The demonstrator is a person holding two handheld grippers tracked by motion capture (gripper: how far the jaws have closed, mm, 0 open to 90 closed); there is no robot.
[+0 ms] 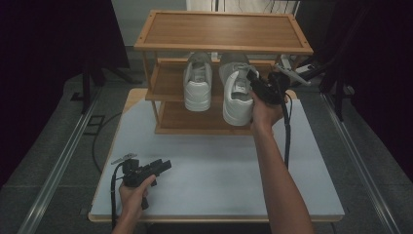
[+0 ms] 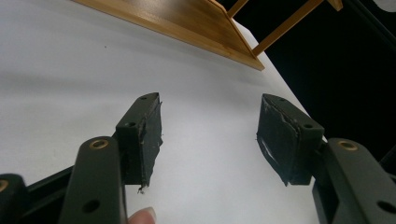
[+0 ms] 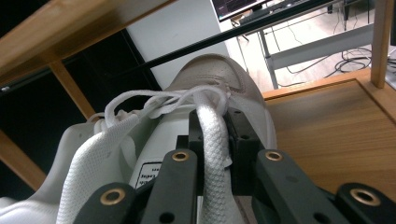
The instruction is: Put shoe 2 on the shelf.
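We see the right gripper [image 1: 254, 82] pinching the collar of a white lace-up sneaker [image 1: 237, 100]. The sneaker sits on the middle shelf of the wooden rack [image 1: 221, 46], beside its mate [image 1: 197, 85], long axis front-to-back, toe pointing away. The left gripper [image 2: 210, 133] rests spread over the table [image 1: 219, 175].

A wooden three-tier shoe rack [image 1: 223, 30] stands at the far edge of the white table [image 1: 219, 185], its top shelf bare, its slatted legs showing against the dark. On the middle shelf, at the left, a white sneaker [image 1: 197, 83] sits flat, heel facing this way. Grey floor all round, with metal rails [image 1: 58, 168] running down both sides, dark curtains [image 1: 44, 53] left and right, and cables and a desk frame [image 3: 317, 46] behind the rack
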